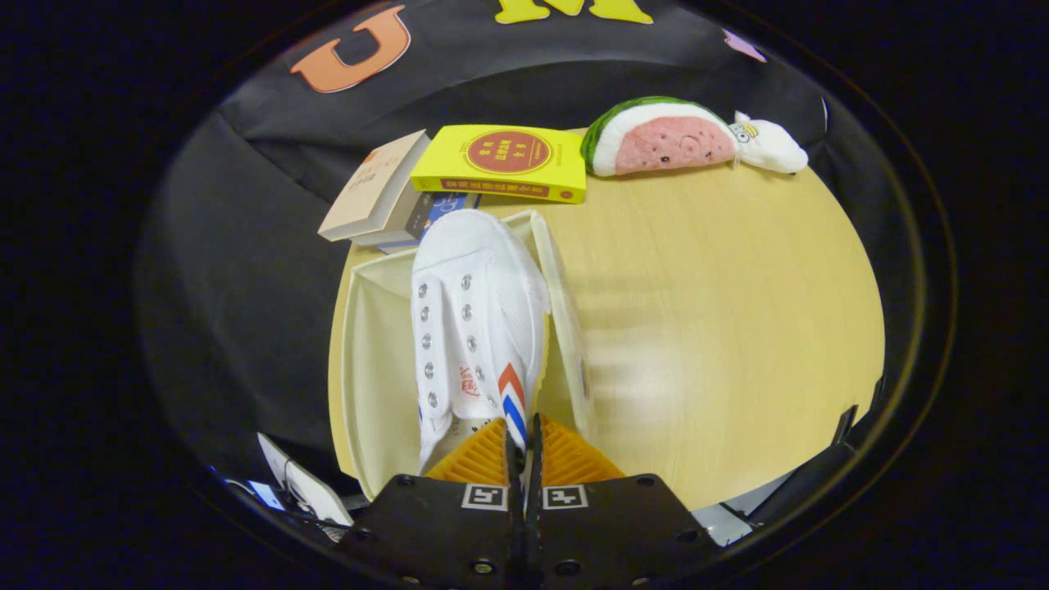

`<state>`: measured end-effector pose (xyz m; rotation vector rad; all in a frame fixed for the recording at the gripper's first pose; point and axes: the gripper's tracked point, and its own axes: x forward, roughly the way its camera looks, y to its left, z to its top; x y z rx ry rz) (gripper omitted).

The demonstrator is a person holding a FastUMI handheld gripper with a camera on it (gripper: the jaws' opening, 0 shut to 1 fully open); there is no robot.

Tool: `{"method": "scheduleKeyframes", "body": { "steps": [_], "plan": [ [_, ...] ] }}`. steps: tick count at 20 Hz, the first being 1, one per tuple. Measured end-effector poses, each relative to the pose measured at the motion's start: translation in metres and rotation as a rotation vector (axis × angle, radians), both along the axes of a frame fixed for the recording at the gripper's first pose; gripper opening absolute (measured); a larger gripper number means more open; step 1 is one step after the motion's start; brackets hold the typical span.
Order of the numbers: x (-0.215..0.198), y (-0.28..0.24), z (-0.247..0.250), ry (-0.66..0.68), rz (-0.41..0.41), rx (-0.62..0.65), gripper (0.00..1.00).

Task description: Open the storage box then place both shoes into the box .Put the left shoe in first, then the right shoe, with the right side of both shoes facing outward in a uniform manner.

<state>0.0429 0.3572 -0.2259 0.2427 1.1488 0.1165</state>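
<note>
Tool: my tool [522,447], orange fingers nearly closed, pinches the white canvas shoe [479,319] at its heel.
Risk: thin grip; shoe may twist, catching the cream plastic storage box [373,360] wall ahead.

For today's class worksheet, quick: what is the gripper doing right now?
Gripper: closed, its orange fingers pinching the heel collar of the white shoe over the open storage box.

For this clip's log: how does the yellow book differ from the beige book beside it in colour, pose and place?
The yellow book is bright yellow with a red disc on its cover; the beige book is pale and plain. The yellow book lies flat, while the beige book sits tilted against the other books. Both lie on the table beyond the open storage box. The tool is shut on the white shoe over that box.
</note>
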Motion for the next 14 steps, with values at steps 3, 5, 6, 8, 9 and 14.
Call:
{"method": "scheduleKeyframes", "body": {
  "steps": [3,5,6,8,9,14],
  "plan": [
    [-0.003,0.003,-0.004,-0.003,0.003,-0.019,0.02],
    [-0.004,0.004,-0.006,-0.004,-0.003,-0.020,0.02],
    [-0.005,0.003,-0.006,-0.007,-0.004,-0.024,0.02],
    [-0.007,0.002,-0.005,-0.011,-0.009,-0.022,0.02],
    [-0.011,0.000,-0.007,-0.002,-0.016,-0.021,0.02],
    [-0.014,-0.001,-0.016,0.013,-0.028,-0.034,0.02]
  ]
}}
